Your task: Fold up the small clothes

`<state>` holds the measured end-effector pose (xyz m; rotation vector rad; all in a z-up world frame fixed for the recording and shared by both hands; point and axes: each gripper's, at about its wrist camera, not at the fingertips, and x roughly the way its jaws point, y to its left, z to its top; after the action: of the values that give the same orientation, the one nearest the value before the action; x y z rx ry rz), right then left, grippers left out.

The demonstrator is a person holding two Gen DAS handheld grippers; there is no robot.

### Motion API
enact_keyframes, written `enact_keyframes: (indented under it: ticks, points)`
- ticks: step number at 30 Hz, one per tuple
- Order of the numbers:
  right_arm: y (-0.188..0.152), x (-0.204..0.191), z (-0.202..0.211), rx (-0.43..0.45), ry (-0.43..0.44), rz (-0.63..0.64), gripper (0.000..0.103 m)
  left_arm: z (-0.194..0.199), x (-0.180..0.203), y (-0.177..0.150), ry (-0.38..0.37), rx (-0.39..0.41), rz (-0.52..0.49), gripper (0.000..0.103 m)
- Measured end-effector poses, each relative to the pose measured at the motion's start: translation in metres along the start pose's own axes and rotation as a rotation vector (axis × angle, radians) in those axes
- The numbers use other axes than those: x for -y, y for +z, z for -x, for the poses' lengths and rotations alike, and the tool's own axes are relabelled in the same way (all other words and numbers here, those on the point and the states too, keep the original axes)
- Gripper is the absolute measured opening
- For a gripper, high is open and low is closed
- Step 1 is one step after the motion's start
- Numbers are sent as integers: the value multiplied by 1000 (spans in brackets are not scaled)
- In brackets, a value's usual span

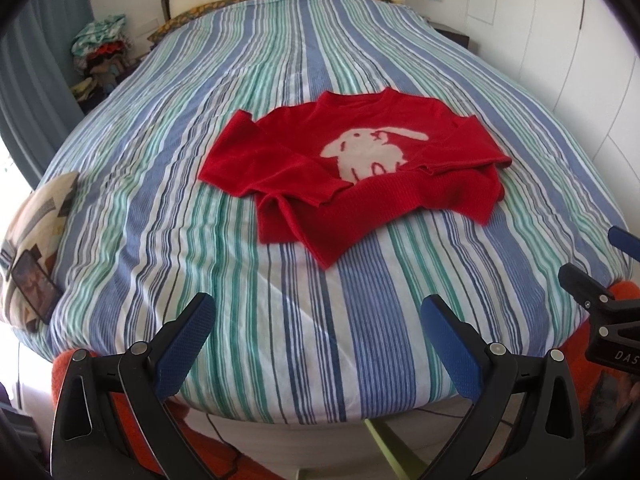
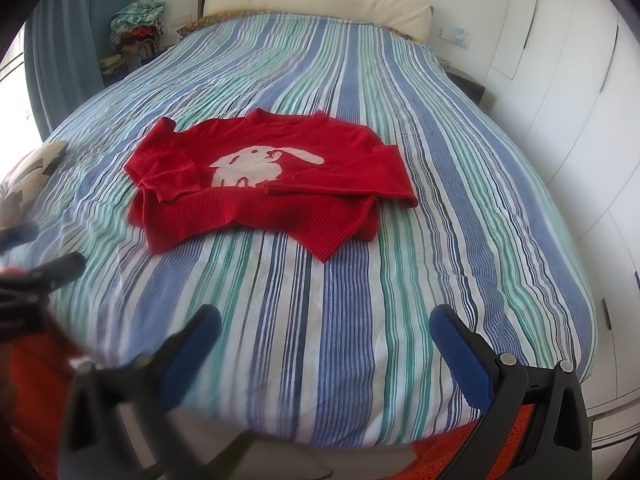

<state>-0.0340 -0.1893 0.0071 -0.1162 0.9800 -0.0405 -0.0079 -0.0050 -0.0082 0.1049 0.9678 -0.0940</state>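
Observation:
A small red sweater (image 1: 360,172) with a white rabbit on its front lies on the striped bedspread (image 1: 280,80), both sleeves folded across its body. In the right wrist view the sweater (image 2: 272,188) lies left of centre. My left gripper (image 1: 318,320) hovers open over the bed's near edge, well short of the hem, nothing between its blue pads. My right gripper (image 2: 326,332) is open too, also near the foot of the bed and empty. The right gripper shows at the right edge of the left wrist view (image 1: 600,292).
A patterned cushion (image 1: 36,236) with a phone (image 1: 34,288) on it sits at the bed's left edge. A pile of clothes (image 1: 102,48) stands by the curtain at back left. White wardrobe doors (image 2: 580,100) line the right side. An orange rug (image 2: 460,456) lies below.

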Motion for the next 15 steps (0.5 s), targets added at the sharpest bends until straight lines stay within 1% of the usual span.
enact_keyframes:
  ticks: [6,15]
  points:
    - [0,-1,-1,-2,3,3,103,0,4,0,-10,-1,-14,102]
    - [-1,-3,1,0,1,4,103,2,2,0,-22,5,3,102]
